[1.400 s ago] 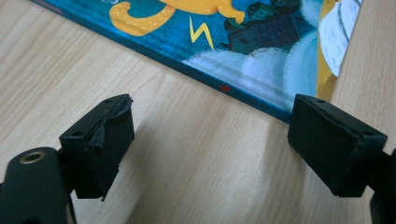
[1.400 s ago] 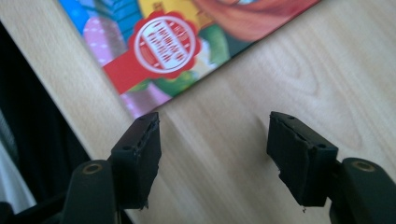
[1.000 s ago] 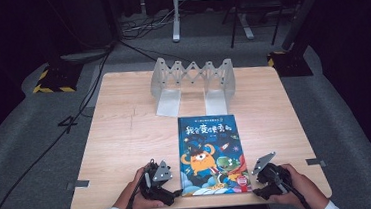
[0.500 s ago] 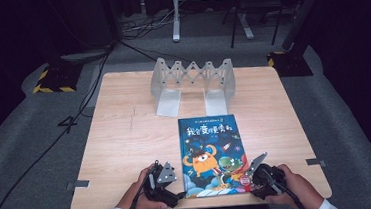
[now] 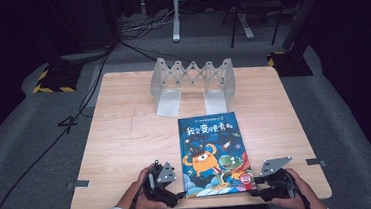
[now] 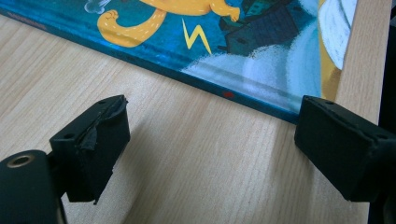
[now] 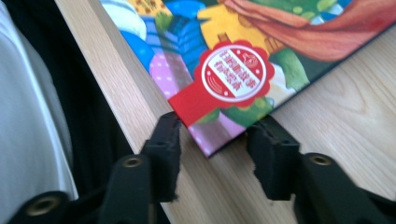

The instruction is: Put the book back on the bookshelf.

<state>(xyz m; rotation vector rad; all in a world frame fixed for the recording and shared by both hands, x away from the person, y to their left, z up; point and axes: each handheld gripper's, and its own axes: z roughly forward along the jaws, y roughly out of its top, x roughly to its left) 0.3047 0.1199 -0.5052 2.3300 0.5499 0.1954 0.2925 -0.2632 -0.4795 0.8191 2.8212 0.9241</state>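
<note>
The right tongs (image 7: 212,140), which have just been opening, straddle the near right corner of the flat blue picture book (image 5: 213,152) at the tabletop's (image 5: 126,139) near edge. The left tongs (image 6: 210,144) gape open beside its left edge.

We see the desk (image 5: 125,134) lit from above, dark surroundings; high view soft. Right gripper view blurred; soft shadows under the claw tips.

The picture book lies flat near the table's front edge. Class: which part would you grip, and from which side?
Probably the near right corner of the picture book, approached from the table's front edge: it lies flat, and that corner already sits between the right gripper's jaws.
</note>
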